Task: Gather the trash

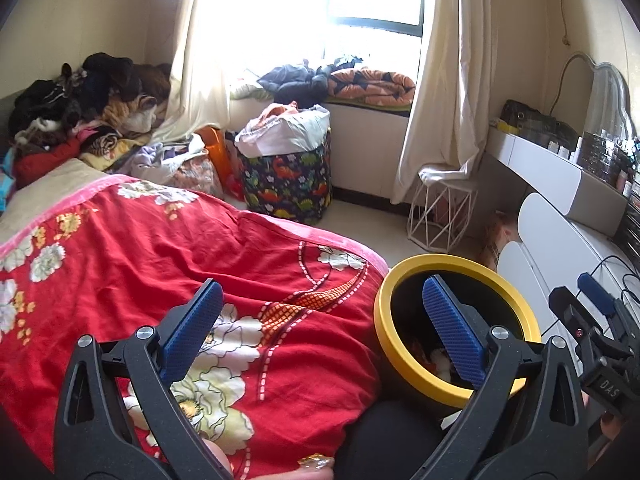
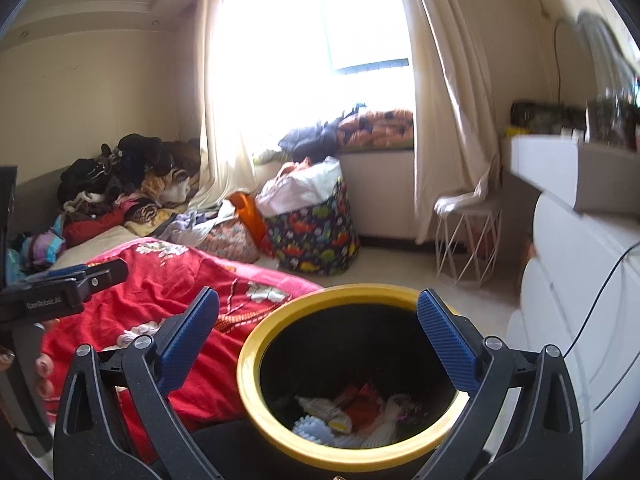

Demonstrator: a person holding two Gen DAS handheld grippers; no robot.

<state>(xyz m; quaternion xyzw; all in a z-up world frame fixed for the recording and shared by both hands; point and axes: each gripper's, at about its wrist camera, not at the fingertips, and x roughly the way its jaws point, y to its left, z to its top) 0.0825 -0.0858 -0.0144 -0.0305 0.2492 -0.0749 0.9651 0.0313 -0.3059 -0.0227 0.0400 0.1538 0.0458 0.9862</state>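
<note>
Blue pads of my right gripper (image 2: 318,334) stand spread as wide as they go, with nothing between them, and the bin (image 2: 352,372) sits straight ahead and just below, its mouth framed by the two fingers. My left gripper (image 1: 322,326) is likewise wide open and empty, but it looks over the red quilt (image 1: 160,240) on the bed, with the bin off toward its right finger, so I judge the right hand the nearer one. Black inside with a yellow rim, the bin stands upright beside the bed. At its bottom lies a loose heap of trash (image 2: 348,412): pale crumpled paper or foam pieces and red-orange wrappers. From here I can't pick out any more trash to collect.
</note>
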